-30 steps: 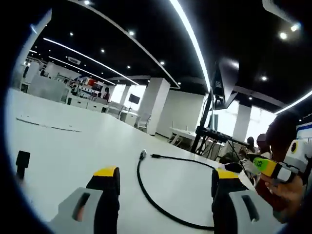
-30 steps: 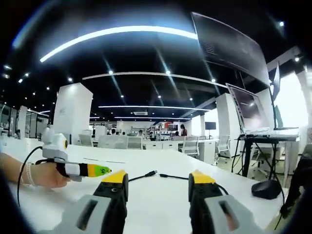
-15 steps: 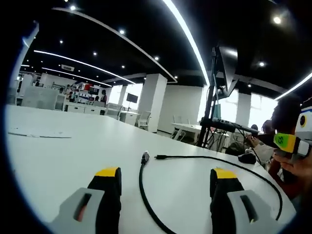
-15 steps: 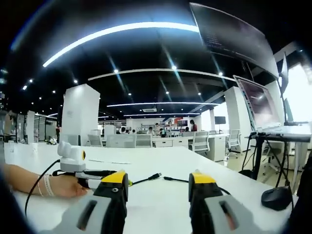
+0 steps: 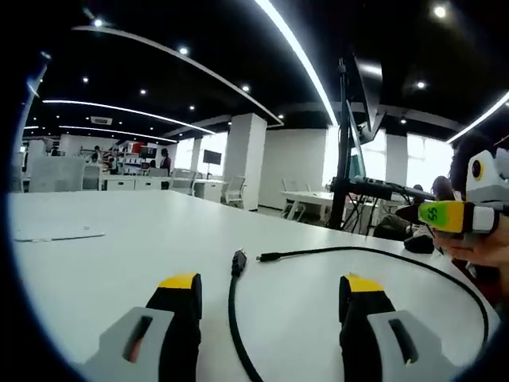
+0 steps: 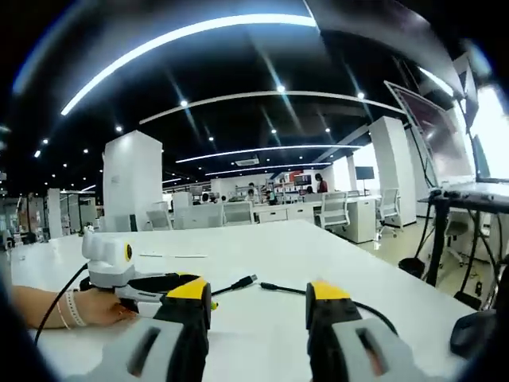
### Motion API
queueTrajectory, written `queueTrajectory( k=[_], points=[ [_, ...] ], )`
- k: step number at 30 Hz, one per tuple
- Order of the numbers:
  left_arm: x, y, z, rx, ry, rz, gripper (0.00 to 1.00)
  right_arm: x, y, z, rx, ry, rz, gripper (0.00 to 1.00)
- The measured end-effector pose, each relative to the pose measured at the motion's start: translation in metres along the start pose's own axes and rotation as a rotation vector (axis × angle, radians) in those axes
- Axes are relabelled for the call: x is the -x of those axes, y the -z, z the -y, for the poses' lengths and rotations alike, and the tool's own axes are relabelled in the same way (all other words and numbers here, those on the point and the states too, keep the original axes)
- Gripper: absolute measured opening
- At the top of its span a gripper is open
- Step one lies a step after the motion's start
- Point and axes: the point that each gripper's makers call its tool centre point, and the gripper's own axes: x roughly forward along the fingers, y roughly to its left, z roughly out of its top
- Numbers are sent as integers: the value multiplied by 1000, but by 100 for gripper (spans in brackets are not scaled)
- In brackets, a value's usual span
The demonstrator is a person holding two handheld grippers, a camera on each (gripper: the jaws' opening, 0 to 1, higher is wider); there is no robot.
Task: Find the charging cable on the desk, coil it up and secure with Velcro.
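Note:
A black charging cable [image 5: 358, 253] lies in a loose open loop on the white desk [image 5: 119, 247], its two plug ends [image 5: 238, 262] close together. My left gripper [image 5: 270, 290] hovers low over the desk, open, the cable running between its yellow-tipped fingers. The right gripper [image 5: 445, 216] enters from the right of the left gripper view, held by a hand. In the right gripper view my right gripper [image 6: 258, 294] is open, with the cable ends [image 6: 246, 281] just beyond its tips. The left gripper [image 6: 131, 278] and a hand sit at the left there.
A computer mouse [image 6: 473, 330] rests near the desk's right edge. A flat paper [image 5: 52, 234] lies on the desk at the far left. A monitor on a stand [image 5: 354, 119] rises behind the desk. Office desks and chairs [image 6: 262, 213] stand in the background.
Both views have dropped lower toward the desk and shifted. The cable ends now sit nearer my left gripper's fingers. The cable itself lies as before.

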Motion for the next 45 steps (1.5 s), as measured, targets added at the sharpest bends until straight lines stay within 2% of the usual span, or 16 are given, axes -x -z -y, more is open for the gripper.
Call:
queueTrajectory(
  k=[3,4,5,6,11,17,22,23,25,26,29,33,36,38,41,45],
  points=[
    [-1,5,2,21,3,-40,70,-9,-2,1,5,-8,-11,49],
    [-1,9,4,60,10,-71,71,-14,-2,2,14,-10,-22,49],
    [-4,10,5,110,13,-75,72,-18,-1,4,23,-10,-33,49],
    [-5,12,3,124,2,-97,72,-21,0,6,31,-7,-42,49],
    [-20,9,-5,161,2,-89,73,-33,4,16,102,10,-97,49],
    [-34,8,-13,190,-10,-106,73,-48,15,25,166,-8,-170,49],
    [-41,-3,-15,142,-16,-82,73,-61,23,32,210,-14,-216,49],
    [-45,-7,-17,82,-14,-78,73,-65,23,35,219,-16,-224,49],
    [-52,-12,-16,17,-12,-61,72,-73,23,40,225,-22,-231,48],
    [-53,-12,-15,19,-10,-60,70,-78,23,42,232,-27,-241,47],
    [-62,-8,-12,-33,11,-99,67,-90,25,43,258,-56,-255,47],
    [-67,-1,-13,-17,8,-123,61,-105,33,39,276,-115,-271,44],
    [-66,3,-14,-20,15,-114,55,-117,41,37,333,-166,-302,38],
    [-66,3,-16,-48,9,-121,55,-124,43,37,324,-182,-299,35],
    [-66,6,-18,-91,8,-145,57,-140,43,32,264,-231,-289,30],
    [-68,5,-13,-86,25,-145,58,-151,42,26,279,-296,-284,30]
  ],
)
